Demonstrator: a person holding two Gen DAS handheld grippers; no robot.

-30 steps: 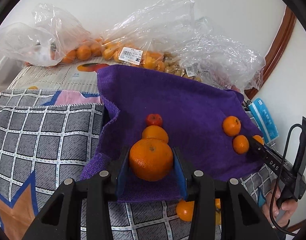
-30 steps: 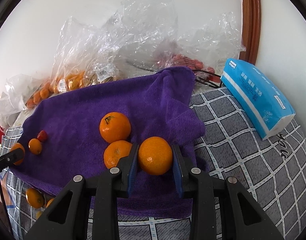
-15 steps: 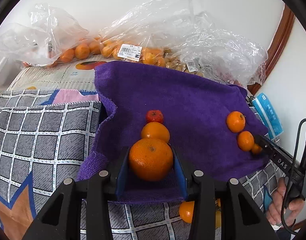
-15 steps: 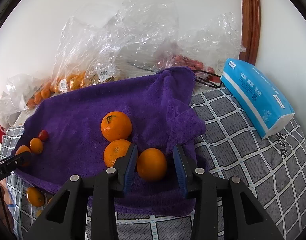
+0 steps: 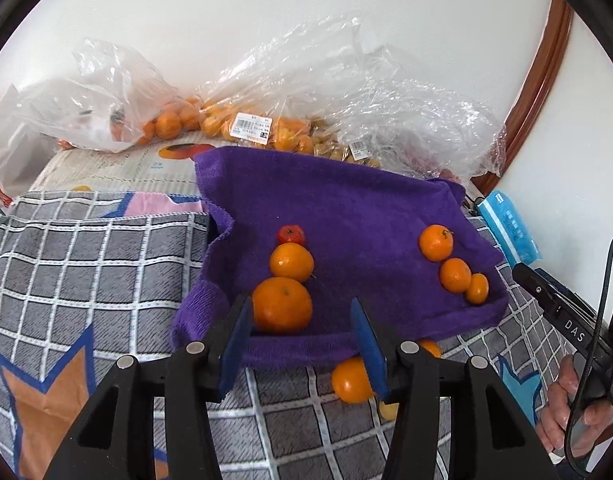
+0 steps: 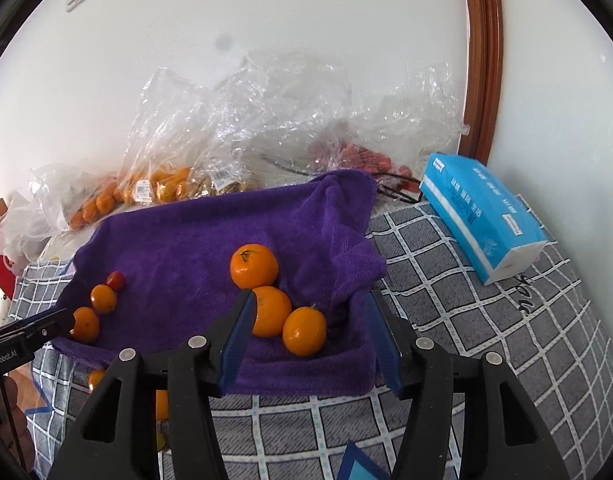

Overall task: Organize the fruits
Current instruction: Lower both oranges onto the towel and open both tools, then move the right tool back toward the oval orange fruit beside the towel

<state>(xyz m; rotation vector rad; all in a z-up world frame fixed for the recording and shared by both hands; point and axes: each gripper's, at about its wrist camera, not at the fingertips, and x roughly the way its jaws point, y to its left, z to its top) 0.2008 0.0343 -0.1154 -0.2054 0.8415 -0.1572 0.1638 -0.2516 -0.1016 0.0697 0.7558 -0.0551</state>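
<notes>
A purple towel (image 5: pixel 358 216) lies on the checked cloth. On its left a large orange (image 5: pixel 281 305), a smaller orange (image 5: pixel 291 261) and a small red fruit (image 5: pixel 291 235) form a line. My left gripper (image 5: pixel 302 336) is open, its left pad beside the large orange. On the towel's right three oranges (image 6: pixel 253 266) (image 6: pixel 271 311) (image 6: pixel 304 331) lie in a line. My right gripper (image 6: pixel 310 332) is open and empty around the nearest one.
Clear plastic bags of oranges (image 5: pixel 242 120) and red fruit (image 6: pixel 358 156) lie along the wall. A blue tissue pack (image 6: pixel 482 216) lies at the right. Loose oranges (image 5: pixel 352 380) lie on the checked cloth (image 6: pixel 486 320) before the towel's front edge.
Both grippers opened and let go of their oranges, which now rest on the towel. Both grippers have drawn back and risen a little.
</notes>
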